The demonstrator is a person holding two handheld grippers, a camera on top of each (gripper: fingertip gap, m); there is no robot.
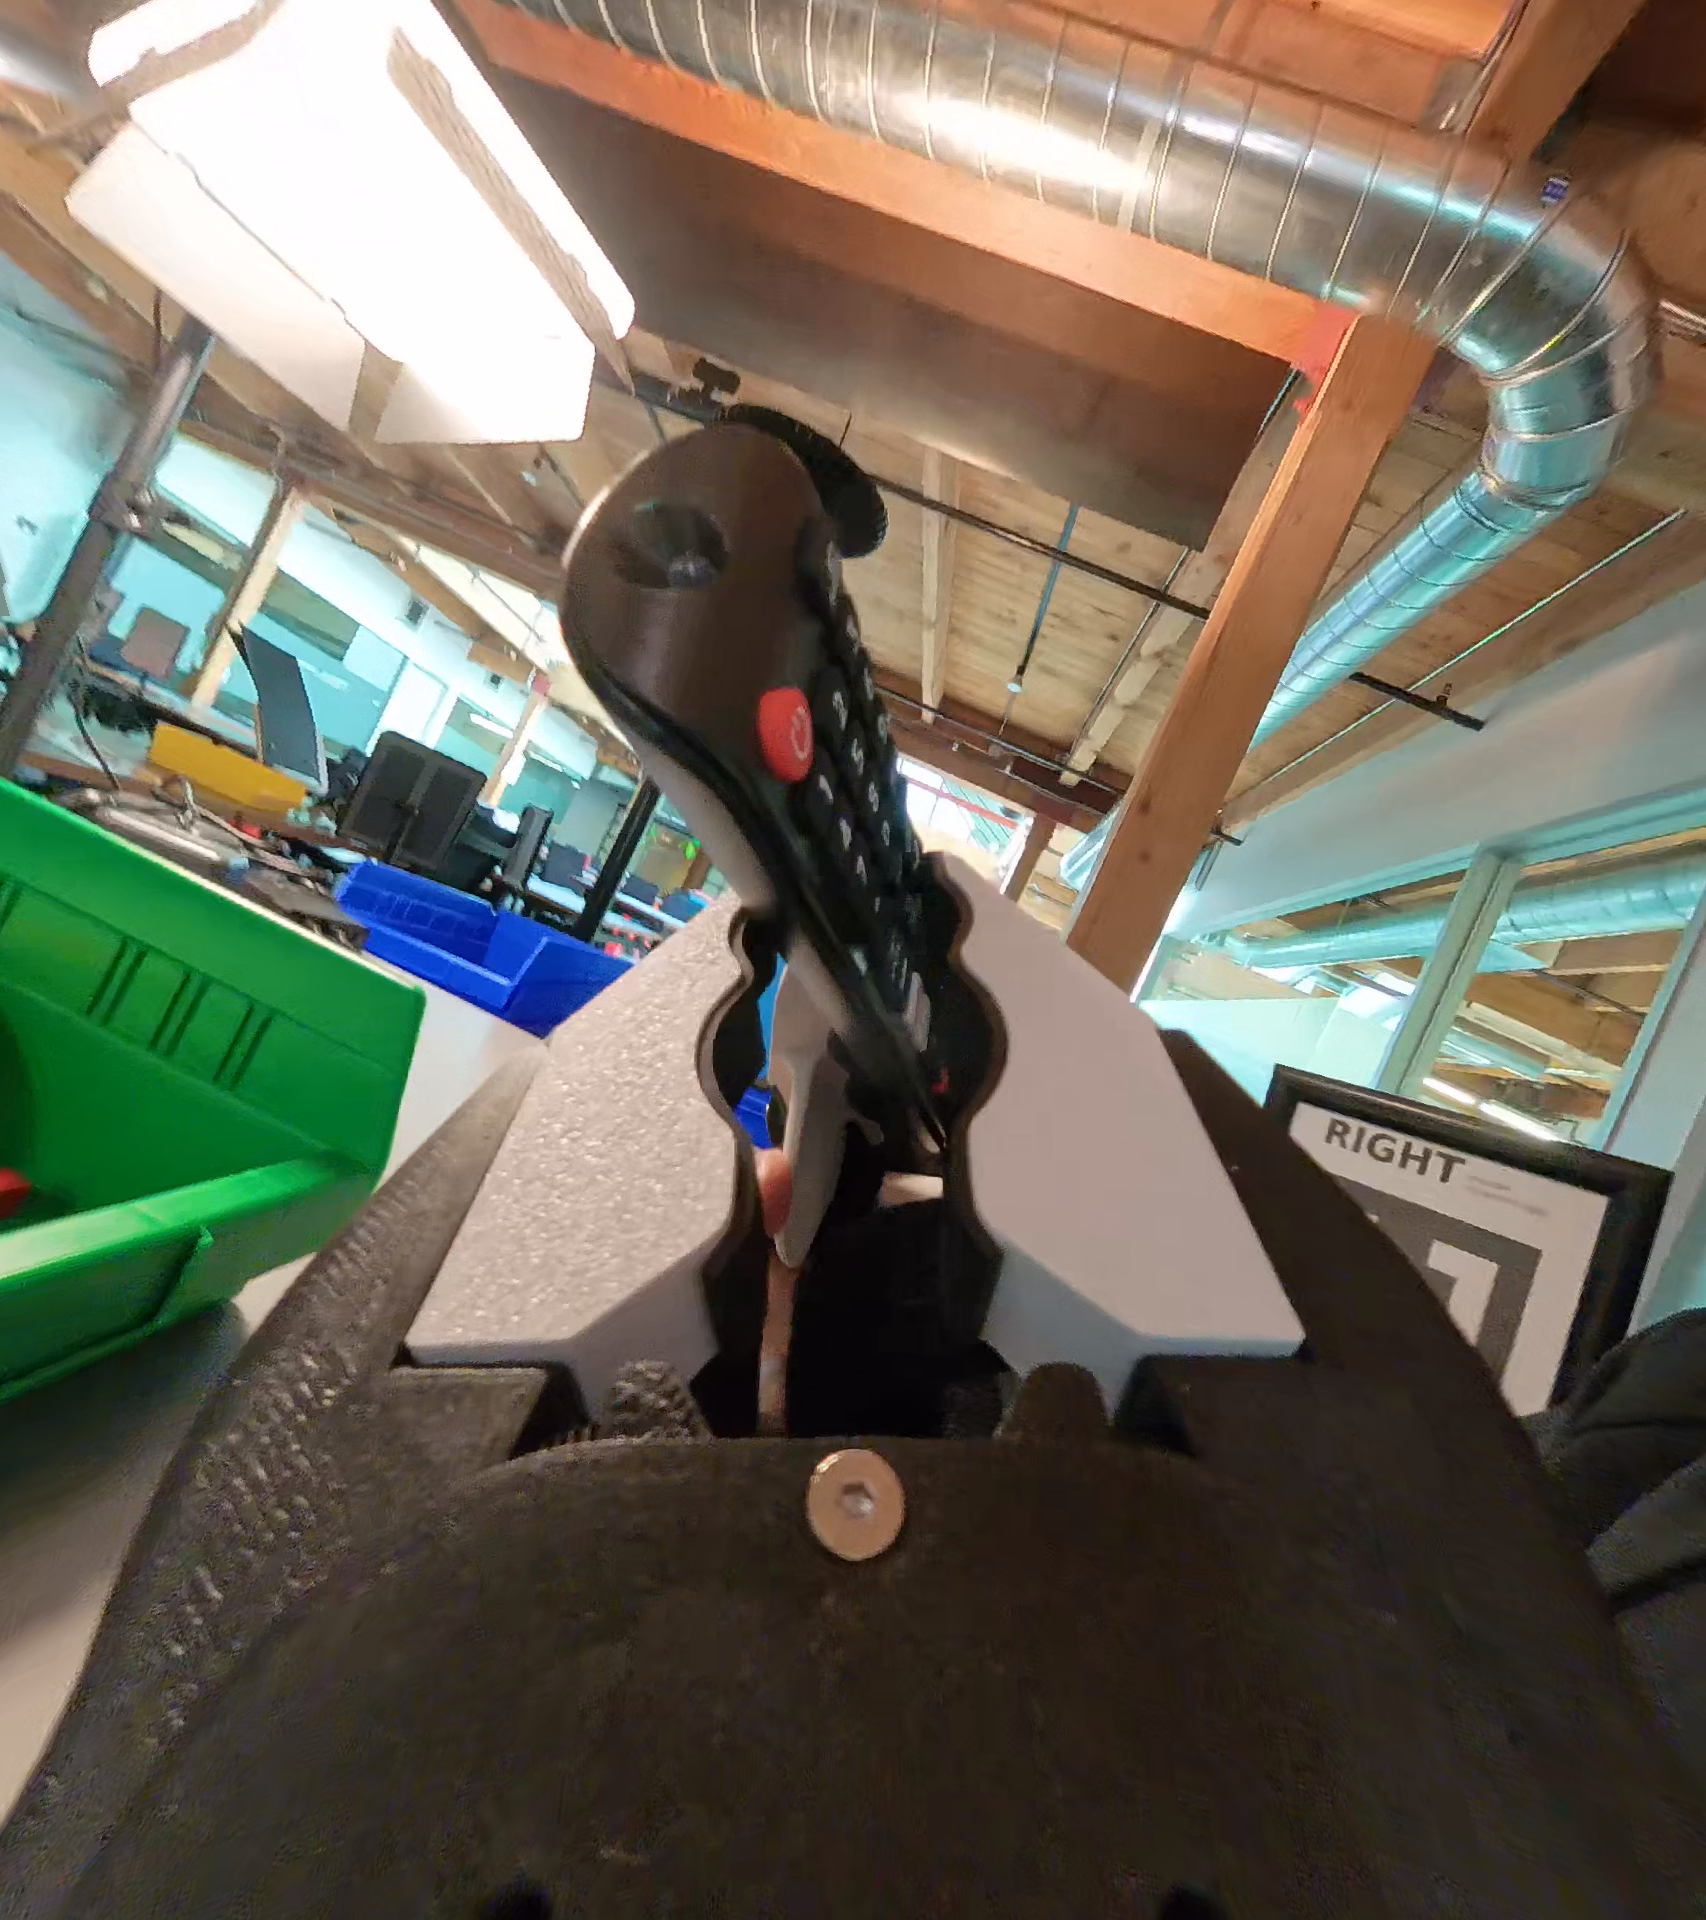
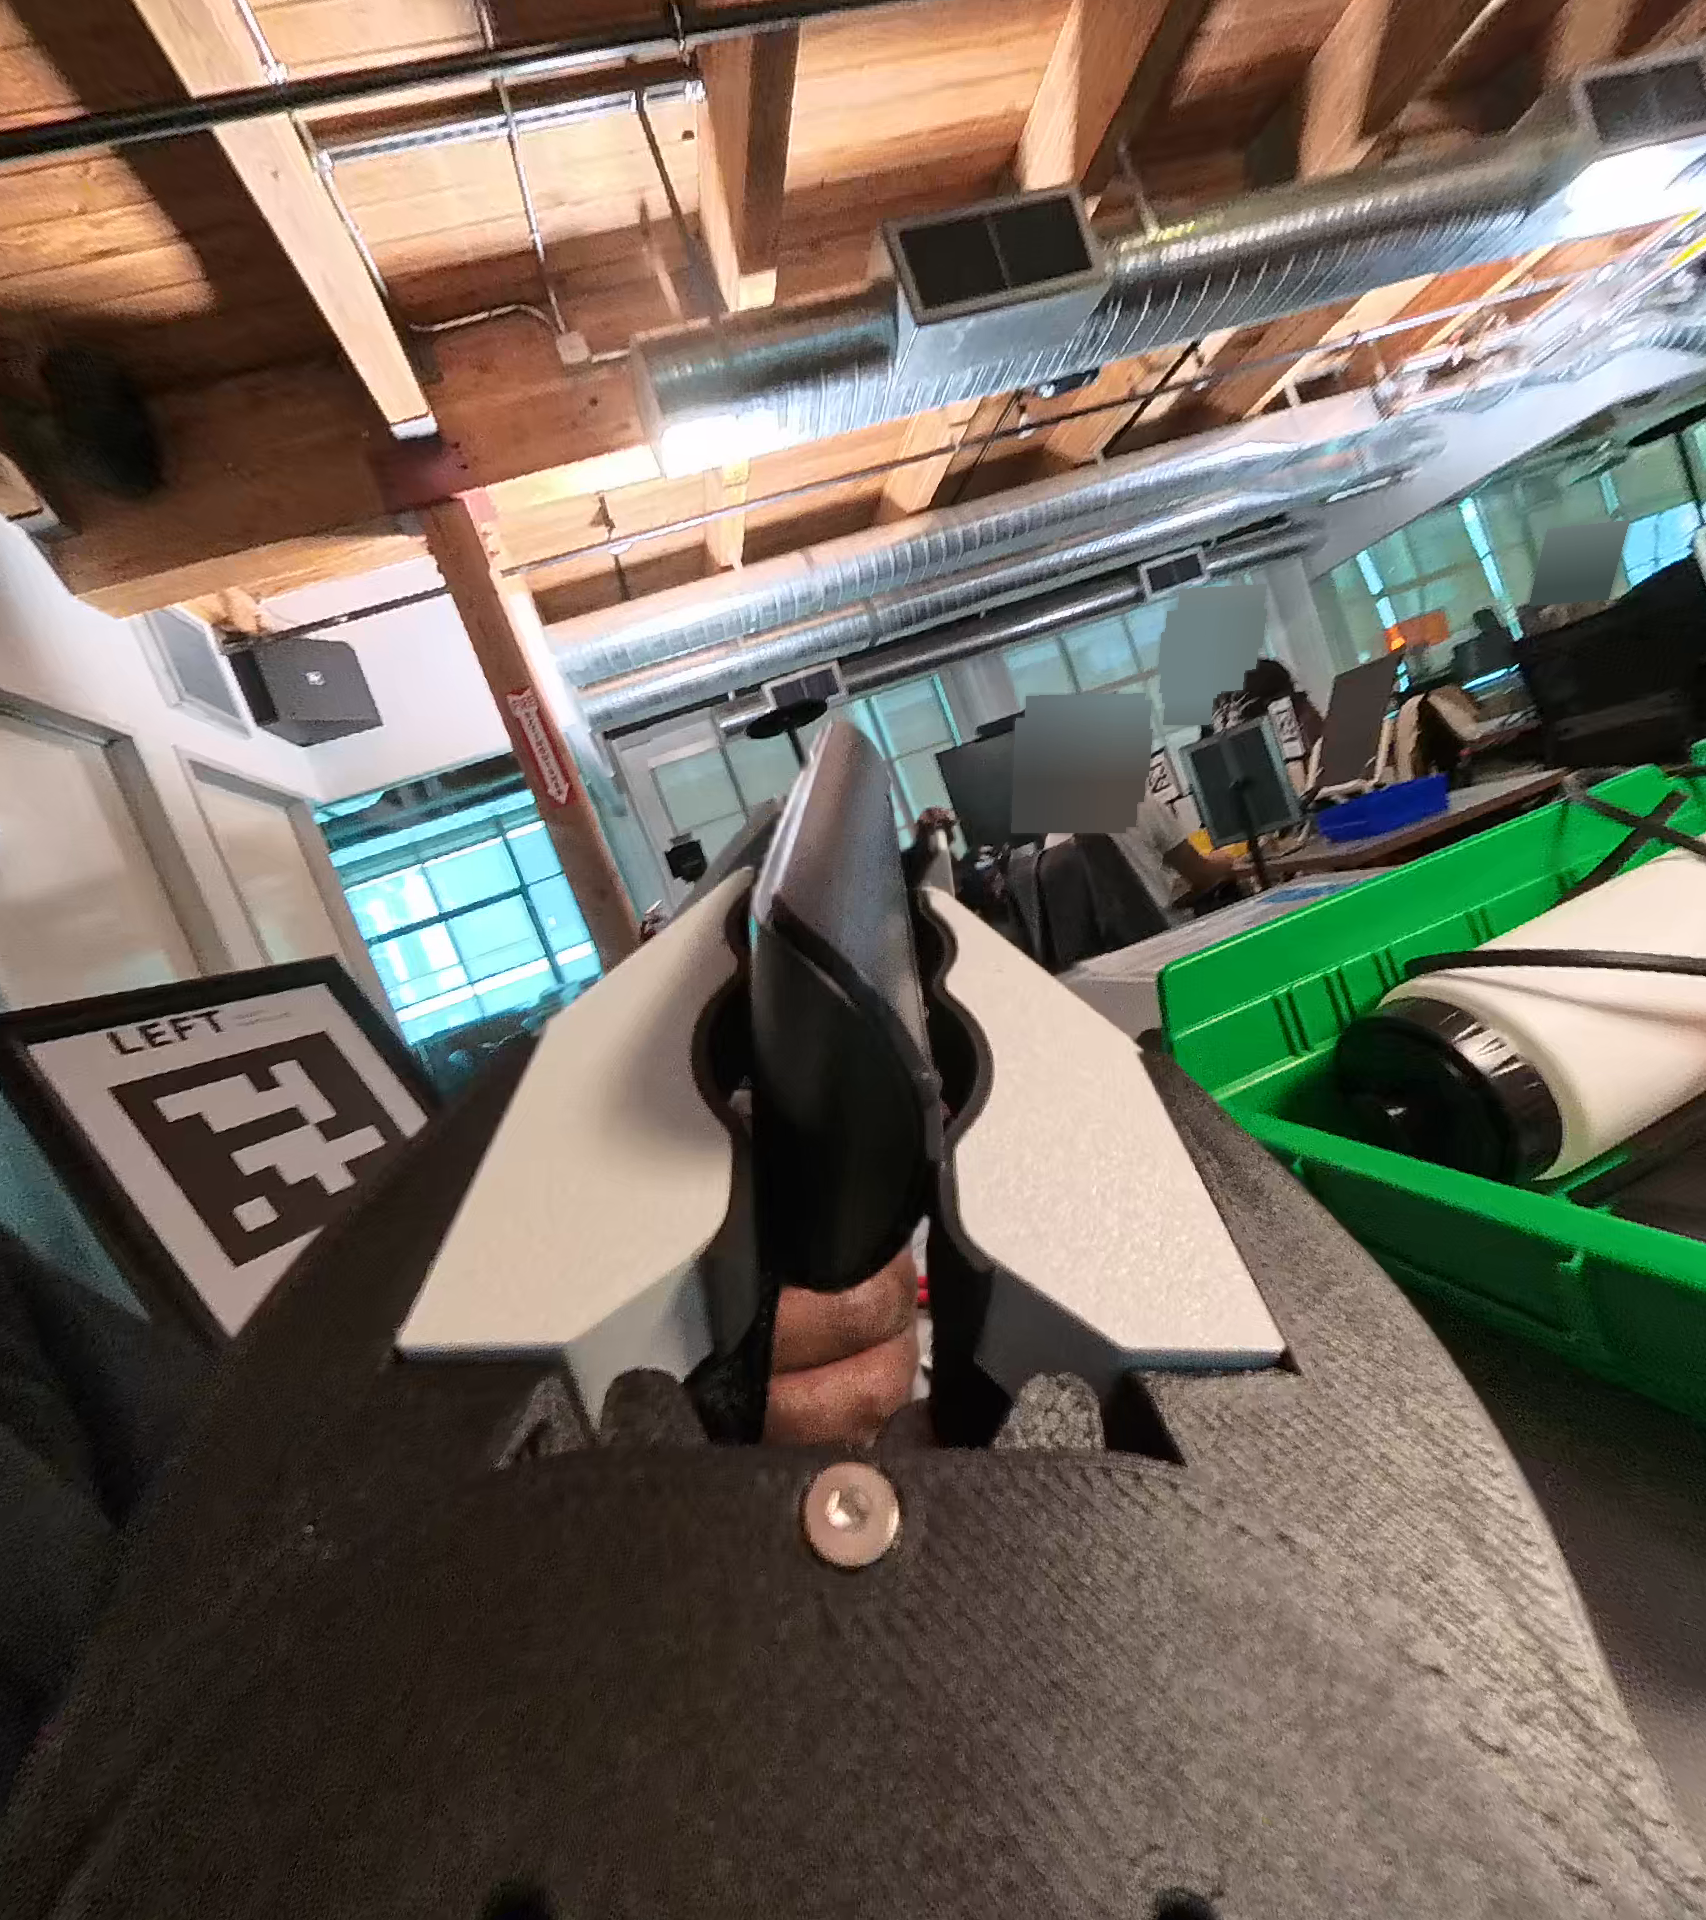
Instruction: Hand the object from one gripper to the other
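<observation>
1. Your left gripper [image 1: 854, 997] is closed tight on the remote control [image 1: 797, 748], which stands up between its fingers, buttons facing right.
2. Your right gripper [image 2: 833, 997] is also closed on the remote control [image 2: 833, 935], from the back side.
3. The green bin [image 1: 153, 987] is left of the remote in the left wrist view.

A black-framed white card [image 1: 1441, 1226] is carrying a printed word above a black square marker in the left wrist view. A similar framed card [image 2: 215, 1132] is showing likewise in the right wrist view, and a red-and-white sign [image 2: 537, 743] is hanging on the wooden post, too blurred to read.
</observation>
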